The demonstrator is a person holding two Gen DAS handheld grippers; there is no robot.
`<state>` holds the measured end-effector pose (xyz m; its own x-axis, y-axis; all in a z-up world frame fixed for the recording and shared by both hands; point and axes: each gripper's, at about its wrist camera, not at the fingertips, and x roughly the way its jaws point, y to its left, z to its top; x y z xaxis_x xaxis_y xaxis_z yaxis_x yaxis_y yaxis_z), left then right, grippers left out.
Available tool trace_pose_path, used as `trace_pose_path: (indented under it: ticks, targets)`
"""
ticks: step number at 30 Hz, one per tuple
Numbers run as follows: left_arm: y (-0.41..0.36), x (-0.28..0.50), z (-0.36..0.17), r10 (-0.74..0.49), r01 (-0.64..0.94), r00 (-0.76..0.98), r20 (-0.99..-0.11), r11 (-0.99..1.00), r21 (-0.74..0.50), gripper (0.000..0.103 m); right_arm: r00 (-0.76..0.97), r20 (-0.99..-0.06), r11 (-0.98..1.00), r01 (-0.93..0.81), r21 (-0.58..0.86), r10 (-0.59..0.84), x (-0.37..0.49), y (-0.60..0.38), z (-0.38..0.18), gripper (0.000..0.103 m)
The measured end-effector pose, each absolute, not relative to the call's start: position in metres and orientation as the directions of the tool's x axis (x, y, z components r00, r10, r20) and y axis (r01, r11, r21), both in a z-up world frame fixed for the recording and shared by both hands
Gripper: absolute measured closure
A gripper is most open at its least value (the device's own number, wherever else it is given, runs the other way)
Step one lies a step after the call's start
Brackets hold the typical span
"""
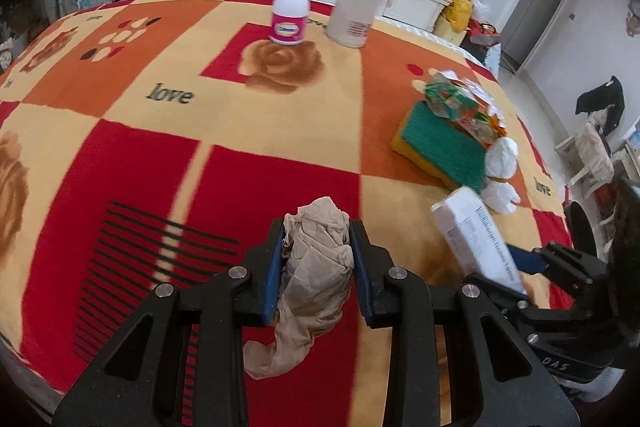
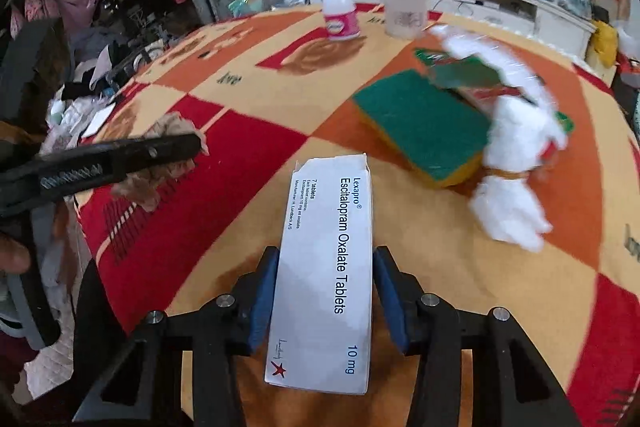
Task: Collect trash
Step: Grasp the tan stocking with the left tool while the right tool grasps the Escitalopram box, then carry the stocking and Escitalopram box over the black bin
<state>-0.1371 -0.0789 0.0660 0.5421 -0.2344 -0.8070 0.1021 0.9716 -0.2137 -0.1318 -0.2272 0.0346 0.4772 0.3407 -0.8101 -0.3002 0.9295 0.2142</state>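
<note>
Left wrist view looks down a bed (image 1: 100, 131) spread with a red, orange and cream blanket printed with roses and the word "love". Nearest the lens, the left hand-held gripper (image 1: 318, 247) is clamped narrow on a crumpled beige nylon stocking (image 1: 316, 267), its blue pads pressing both sides while a loose tail droops below the jaws. Farther up the blanket stand a white pill bottle (image 1: 290, 9) with a pink label and, just beside it, a tall white canister (image 1: 358, 3). To the right lie a green-topped yellow scouring sponge (image 1: 440, 147), a crumpled green and orange wrapper (image 1: 456, 103) resting on its far end, and white tissue wads (image 1: 500, 167) touching its near corner. At the right edge the right hand-held gripper (image 2: 324, 291) holds a white Lexapro tablet box (image 2: 328, 267); in the right wrist view the box stands lengthwise between the pads, its open flap pointing away. The left pad meets the carton's edge; whether the right one presses I cannot tell. No bin is in view. Both pieces are in hand, so the step, as I judge it, is carrying them off. Doing it well means keeping each grip steady, lifting clear of the blanket so the stocking's tail does not drag, and squeezing the thin carton only lightly.
</note>
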Motion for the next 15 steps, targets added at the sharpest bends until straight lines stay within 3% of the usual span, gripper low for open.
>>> trace_pose_path:
  ticks: [15]
  targets:
    - [-0.175,-0.145,0.079,-0.353,0.271,0.519,-0.779,0.932,-0.242,0.074,0.595,-0.766,0.97,-0.147,0.193,0.242,-0.17,-0.306,0.066,0.057]
